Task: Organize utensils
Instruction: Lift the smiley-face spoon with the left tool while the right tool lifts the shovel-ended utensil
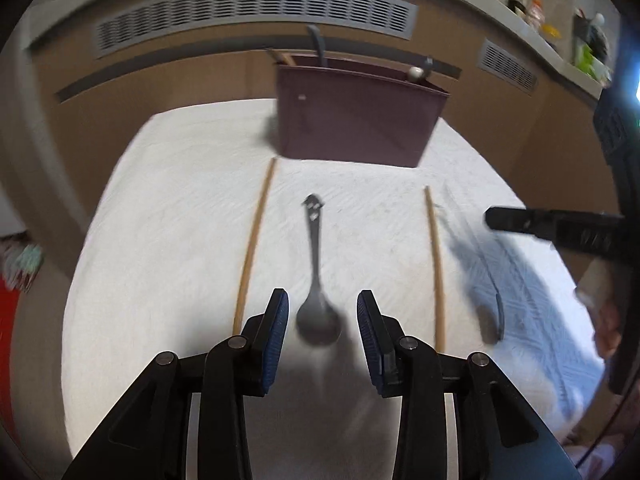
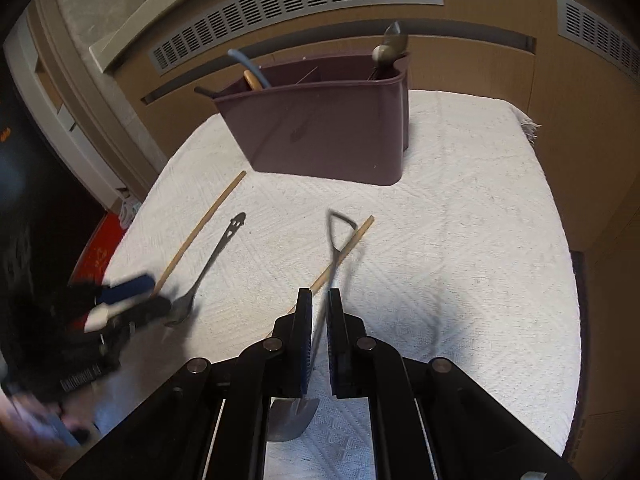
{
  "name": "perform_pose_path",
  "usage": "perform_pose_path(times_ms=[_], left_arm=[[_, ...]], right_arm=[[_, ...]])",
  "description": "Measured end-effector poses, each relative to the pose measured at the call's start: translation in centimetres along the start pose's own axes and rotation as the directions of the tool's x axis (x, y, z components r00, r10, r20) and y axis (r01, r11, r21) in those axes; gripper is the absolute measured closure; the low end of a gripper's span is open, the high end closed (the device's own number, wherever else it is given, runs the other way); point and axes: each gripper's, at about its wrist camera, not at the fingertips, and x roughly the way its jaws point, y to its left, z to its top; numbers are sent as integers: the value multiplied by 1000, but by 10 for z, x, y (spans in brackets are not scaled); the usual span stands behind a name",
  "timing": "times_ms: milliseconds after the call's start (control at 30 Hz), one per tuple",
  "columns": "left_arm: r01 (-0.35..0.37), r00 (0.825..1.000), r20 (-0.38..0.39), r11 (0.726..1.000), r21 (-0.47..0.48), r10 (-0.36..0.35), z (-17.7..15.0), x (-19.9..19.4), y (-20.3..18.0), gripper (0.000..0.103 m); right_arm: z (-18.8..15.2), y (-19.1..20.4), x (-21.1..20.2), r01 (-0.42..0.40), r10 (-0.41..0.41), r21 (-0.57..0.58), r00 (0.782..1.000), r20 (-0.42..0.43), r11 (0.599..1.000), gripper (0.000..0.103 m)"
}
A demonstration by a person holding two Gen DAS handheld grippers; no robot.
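Observation:
A metal spoon [image 1: 316, 264] lies on the white cloth [image 1: 168, 208], handle toward the maroon caddy [image 1: 352, 124]. My left gripper [image 1: 323, 308] is open, its blue pads either side of the spoon's bowl without touching it. A wooden chopstick [image 1: 256, 240] lies left of the spoon and another chopstick [image 1: 436, 264] lies right of it. My right gripper [image 2: 320, 308] is shut on a small shovel-shaped spoon [image 2: 334, 252]. Its loop handle points at the caddy [image 2: 320, 132] and its blade hangs under the fingers. The left gripper [image 2: 156, 298] shows blurred by the metal spoon [image 2: 212, 256].
The caddy holds several utensils, among them a blue handle [image 2: 250, 66] and a metal spoon [image 2: 390, 46]. A wooden wall with grey vents [image 1: 256, 12] stands right behind the table. The cloth's fringed corner [image 2: 528, 124] marks the far right edge. Something red [image 1: 10, 312] sits lower left.

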Motion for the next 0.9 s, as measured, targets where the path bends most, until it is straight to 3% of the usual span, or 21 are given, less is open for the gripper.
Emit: perform_pose_path(times_ms=[100, 200, 333, 400, 667, 733, 900], left_arm=[[-61, 998, 2, 998, -26, 61, -15, 7, -1, 66], [-65, 997, -46, 997, -34, 64, -15, 18, -1, 66], [-87, 995, -42, 996, -7, 87, -7, 28, -5, 67], [-105, 994, -25, 994, 17, 106, -6, 30, -9, 74], [-94, 988, 121, 995, -16, 95, 23, -8, 11, 74], [-85, 985, 144, 996, -33, 89, 30, -13, 18, 74], [-78, 978, 188, 995, -60, 88, 41, -26, 28, 74]], right_arm=[[0, 0, -7, 2, -2, 2, 1000, 19, 1000, 97], [-1, 6, -15, 6, -6, -18, 999, 34, 1000, 97], [-5, 8, -11, 40, -39, -46, 999, 24, 998, 93], [-8, 4, -4, 56, -56, -32, 998, 2, 998, 88], [-12, -3, 22, 55, -53, 27, 997, -58, 998, 87], [-7, 0, 32, 58, -56, 31, 996, -65, 998, 80], [2, 11, 56, 122, -122, 2, 991, -55, 992, 77]])
